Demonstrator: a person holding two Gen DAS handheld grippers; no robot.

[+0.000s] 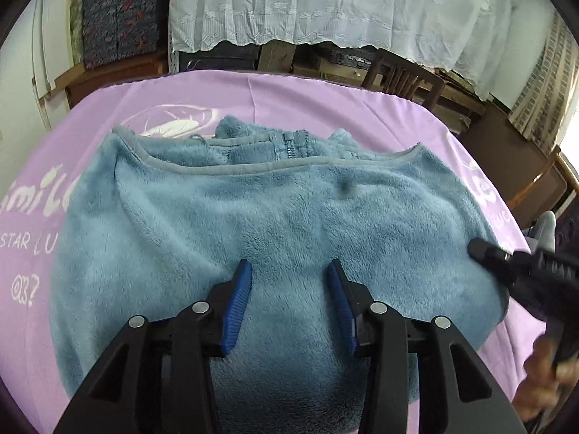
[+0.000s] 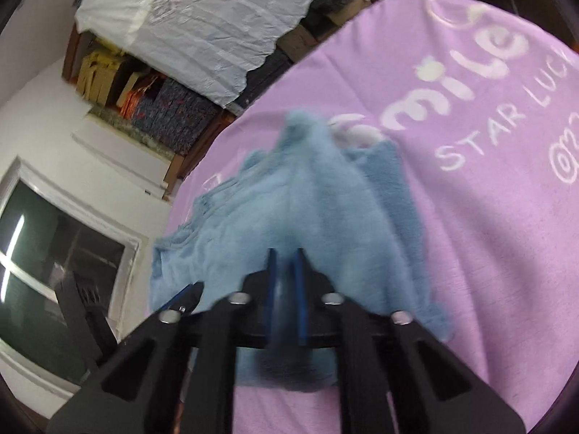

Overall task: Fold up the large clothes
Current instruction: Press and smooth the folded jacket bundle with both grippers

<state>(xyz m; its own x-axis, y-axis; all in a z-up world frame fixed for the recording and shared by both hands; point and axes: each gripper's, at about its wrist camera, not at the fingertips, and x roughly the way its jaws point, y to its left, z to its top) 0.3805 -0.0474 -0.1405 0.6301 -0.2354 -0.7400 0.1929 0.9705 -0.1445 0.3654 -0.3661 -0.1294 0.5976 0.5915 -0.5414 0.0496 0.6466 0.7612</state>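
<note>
Softly plush blue fleece garment (image 1: 275,217)

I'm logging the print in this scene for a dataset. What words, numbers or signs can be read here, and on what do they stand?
All the print is white, on the purple sheet under the blue fleece garment.
"smile" in big rounded letters, its first letter partly hidden by the fleece.
"STAR LUCK", cut off at the picture edge.
"@3?", a loose reading.
A white drawing beyond the garment, no letters.
Nothing readable on the garment.
</note>
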